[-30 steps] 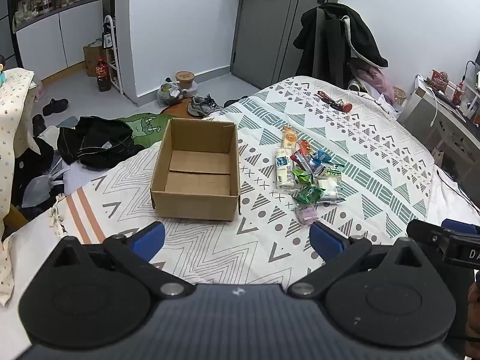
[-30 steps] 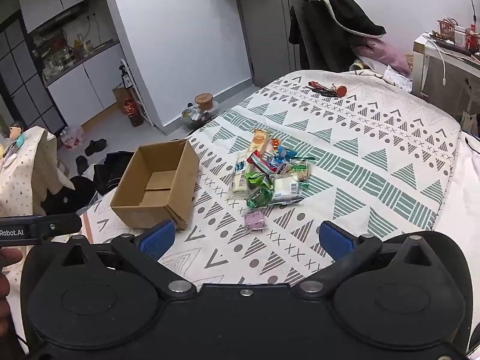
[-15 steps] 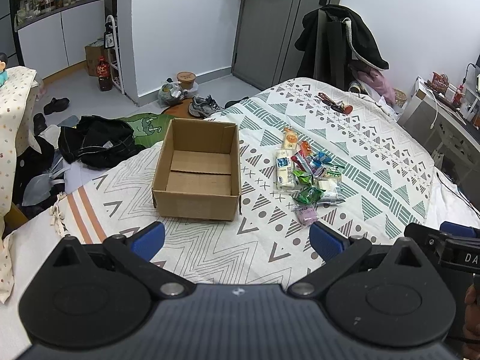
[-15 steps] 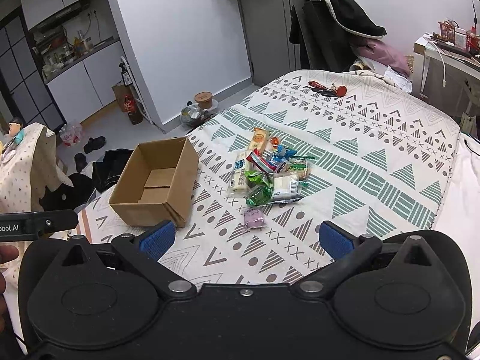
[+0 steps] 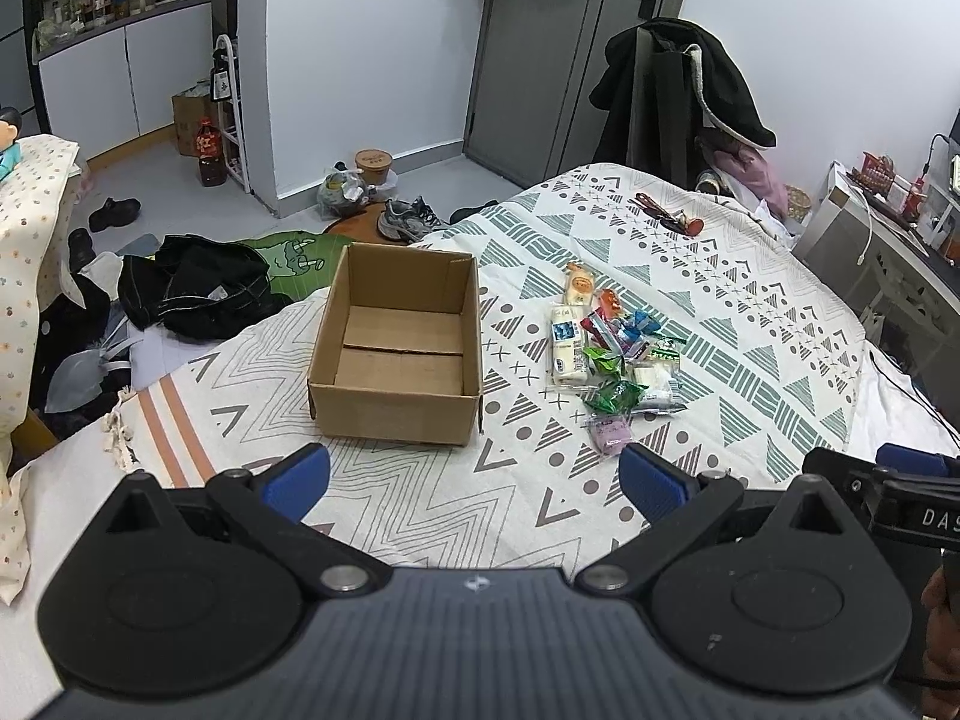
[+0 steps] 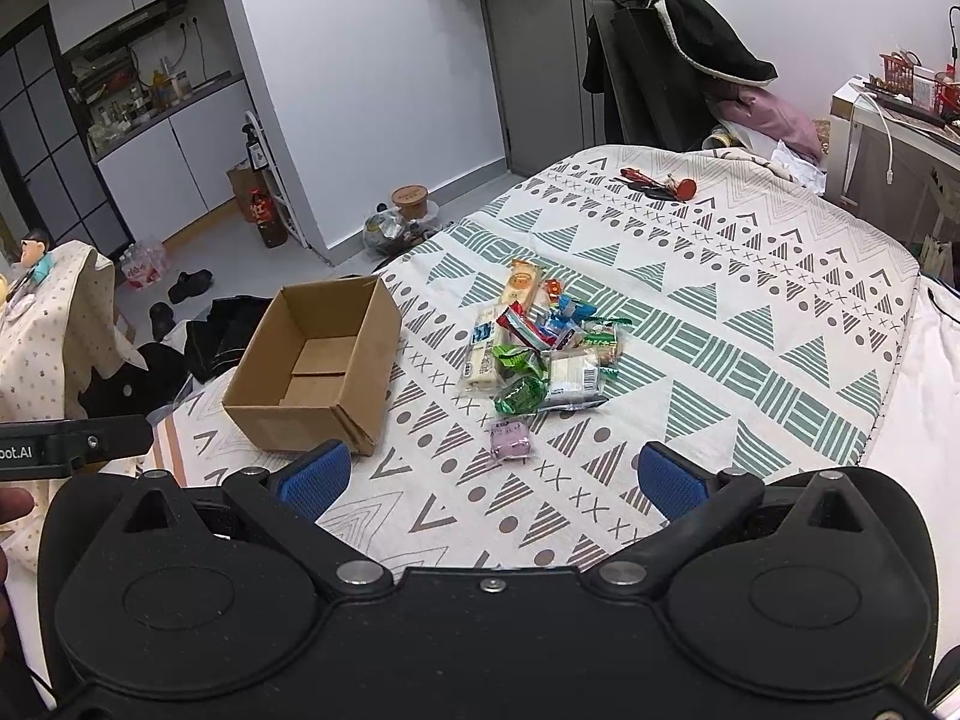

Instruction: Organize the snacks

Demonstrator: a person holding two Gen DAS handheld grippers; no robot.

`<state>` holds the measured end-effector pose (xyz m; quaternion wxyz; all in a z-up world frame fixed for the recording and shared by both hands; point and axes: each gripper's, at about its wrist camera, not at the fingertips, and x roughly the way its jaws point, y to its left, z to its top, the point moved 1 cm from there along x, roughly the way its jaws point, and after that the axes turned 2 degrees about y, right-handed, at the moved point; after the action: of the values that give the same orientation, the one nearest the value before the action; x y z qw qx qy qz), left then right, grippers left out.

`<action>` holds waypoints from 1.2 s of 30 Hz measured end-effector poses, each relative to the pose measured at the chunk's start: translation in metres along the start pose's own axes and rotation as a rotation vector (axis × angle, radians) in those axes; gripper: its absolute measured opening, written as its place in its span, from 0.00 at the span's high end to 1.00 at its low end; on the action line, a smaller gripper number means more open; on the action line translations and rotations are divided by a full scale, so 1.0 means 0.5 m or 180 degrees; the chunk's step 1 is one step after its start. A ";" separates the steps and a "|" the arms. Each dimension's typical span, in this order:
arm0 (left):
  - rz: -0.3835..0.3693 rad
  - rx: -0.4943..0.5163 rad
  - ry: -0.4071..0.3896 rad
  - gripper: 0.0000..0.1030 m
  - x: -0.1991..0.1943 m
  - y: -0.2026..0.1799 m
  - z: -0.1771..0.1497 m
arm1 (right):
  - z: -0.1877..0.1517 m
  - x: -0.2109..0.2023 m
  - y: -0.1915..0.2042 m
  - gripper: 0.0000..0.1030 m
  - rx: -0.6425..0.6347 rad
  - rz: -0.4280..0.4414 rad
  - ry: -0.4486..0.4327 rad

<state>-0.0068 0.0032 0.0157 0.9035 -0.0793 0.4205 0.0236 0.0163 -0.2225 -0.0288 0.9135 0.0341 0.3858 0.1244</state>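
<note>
Bedroom; bed under a patterned bedspread (image 5: pixel 750 312) with teal and grey triangles serves as the work surface. Left gripper (image 5: pixel 474 477) above the near edge, blue-padded jaws spread wide, nothing between them. Right gripper (image 6: pixel 492 477) likewise, jaws wide apart and empty. Just ahead of both: pink-purple snack packet (image 6: pixel 510 439), nearest of the snack pile (image 6: pixel 540 342), which lies mid-bed. Left of the pile, apart from it, an open cardboard box (image 5: pixel 399 348), upright, empty. Beyond: black coat (image 5: pixel 678 84) draped over a chair, grey door (image 5: pixel 570 42).
</note>
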 end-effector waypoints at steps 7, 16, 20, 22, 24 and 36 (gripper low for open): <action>-0.0007 -0.0009 -0.0011 0.01 -0.006 0.000 -0.001 | 0.000 -0.004 0.004 0.00 -0.0019 -0.0005 -0.0017; -0.0049 -0.0044 -0.0028 0.01 -0.010 -0.001 0.001 | 0.001 -0.012 0.003 0.00 -0.0021 -0.0024 -0.0028; -0.0049 -0.0058 -0.0023 0.01 -0.008 -0.001 -0.003 | 0.002 -0.016 0.003 0.00 -0.0022 -0.0028 -0.0033; -0.0052 -0.0078 -0.0024 0.01 -0.007 0.000 -0.003 | 0.002 -0.017 0.003 0.00 -0.0019 -0.0020 -0.0038; -0.0051 -0.0092 -0.0023 0.01 -0.006 0.000 -0.005 | 0.002 -0.018 0.004 0.00 -0.0026 -0.0021 -0.0037; -0.0089 -0.0074 -0.0041 0.01 0.005 -0.015 -0.010 | 0.005 -0.014 -0.007 0.00 -0.0015 -0.0013 -0.0034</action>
<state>-0.0081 -0.0051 0.0114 0.9055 -0.0955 0.4132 0.0163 0.0144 -0.2278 -0.0228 0.9159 0.0318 0.3806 0.1233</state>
